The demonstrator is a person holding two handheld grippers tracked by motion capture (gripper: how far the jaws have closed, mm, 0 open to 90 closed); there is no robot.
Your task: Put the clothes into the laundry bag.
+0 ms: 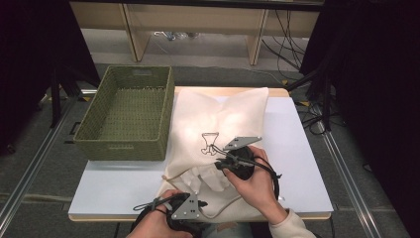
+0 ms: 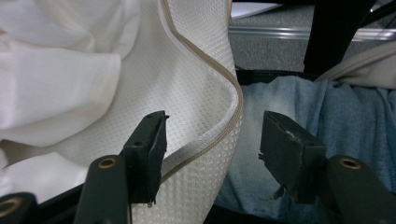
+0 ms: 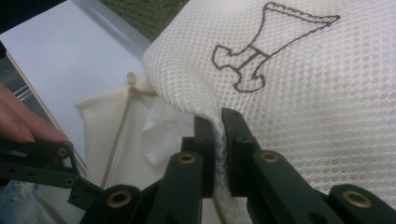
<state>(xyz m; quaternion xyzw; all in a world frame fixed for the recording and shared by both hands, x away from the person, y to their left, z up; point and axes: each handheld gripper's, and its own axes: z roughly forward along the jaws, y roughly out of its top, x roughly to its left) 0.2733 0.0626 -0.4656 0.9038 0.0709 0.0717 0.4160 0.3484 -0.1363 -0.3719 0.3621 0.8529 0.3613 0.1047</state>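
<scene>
White tabletop (image 1: 119,186) on a dark carpeted floor, wooden desk legs and loose cables beyond the far edge. Green woven basket (image 1: 126,115) at about ten o'clock from the table's centre, its right wall just beside the bag.

Cream mesh laundry bag (image 1: 223,119) spread from the centre toward twelve o'clock, mouth turned toward six o'clock, brown embroidered clothes-peg motif (image 1: 210,142) near its middle; same motif (image 3: 261,51) at one o'clock from the jaws in the right gripper view. White cloth (image 1: 205,181) showing at the bag's open mouth, at about six o'clock from the motif.

Right gripper (image 1: 225,166) at four o'clock from the motif, just beside the mouth; in the right gripper view (image 3: 218,154), jaws pressed together on a pinched fold of the mesh, fabric rising from between the pads toward twelve o'clock.

Left gripper (image 1: 171,201) at the near table edge, at seven o'clock from the bag's mouth. In the left gripper view (image 2: 212,140), jaws standing apart, beige-piped hem (image 2: 224,84) of the bag hanging between them, close against the left pad (image 2: 152,140), well clear of the right pad; not clamped. Blue fabric (image 2: 327,112) behind, toward three o'clock.
</scene>
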